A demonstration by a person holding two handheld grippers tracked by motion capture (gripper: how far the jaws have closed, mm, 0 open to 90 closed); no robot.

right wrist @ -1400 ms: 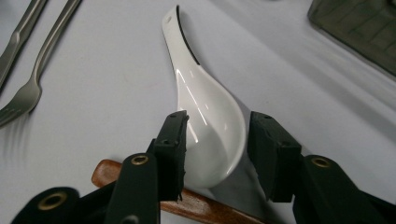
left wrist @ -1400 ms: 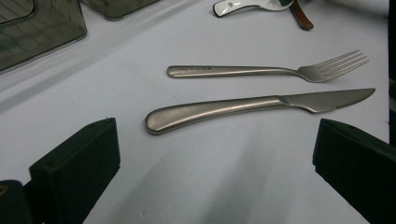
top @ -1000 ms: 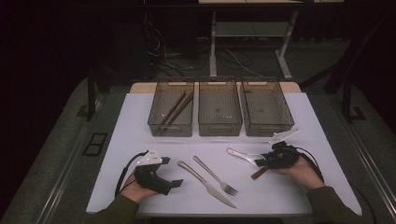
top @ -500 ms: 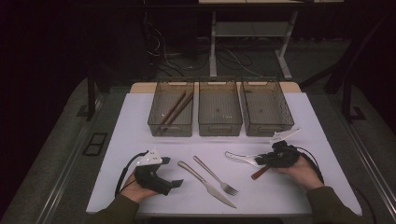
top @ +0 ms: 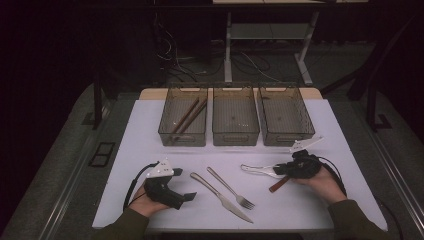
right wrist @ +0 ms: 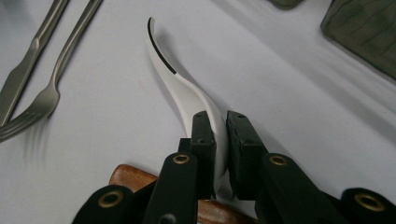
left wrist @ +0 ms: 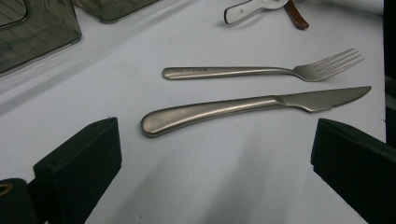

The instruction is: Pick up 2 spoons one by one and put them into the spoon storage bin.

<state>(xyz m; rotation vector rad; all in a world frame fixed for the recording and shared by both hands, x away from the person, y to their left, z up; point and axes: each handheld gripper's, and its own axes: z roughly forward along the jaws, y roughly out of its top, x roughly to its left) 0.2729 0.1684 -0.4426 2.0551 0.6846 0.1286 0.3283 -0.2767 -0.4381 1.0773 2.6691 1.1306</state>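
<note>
A white spoon (right wrist: 177,88) with a dark-edged bowl lies on the white mat, its handle pointing at my right gripper (right wrist: 219,116). The jaws have just been closing and now both pads press on the handle. The high view shows the spoon (top: 257,170) left of the right gripper (top: 280,170), low on the mat's right side. A brown wooden handle (right wrist: 135,179) lies under this gripper. My left gripper (top: 187,196) rests at the mat's front left, open, its jaws wide apart with bare mat between them (left wrist: 215,149). A steel knife (left wrist: 243,108) and a fork (left wrist: 261,71) lie just beyond it.
Three smoky clear bins stand in a row at the back of the mat (top: 325,130). The left bin (top: 167,131) holds brown chopsticks, while the middle bin (top: 235,135) and right bin (top: 287,137) look empty. The knife (top: 220,196) and fork (top: 230,187) lie between the hands.
Both hands stay where they were. The right gripper's jaws look closer together on the spoon's handle than a second ago.
</note>
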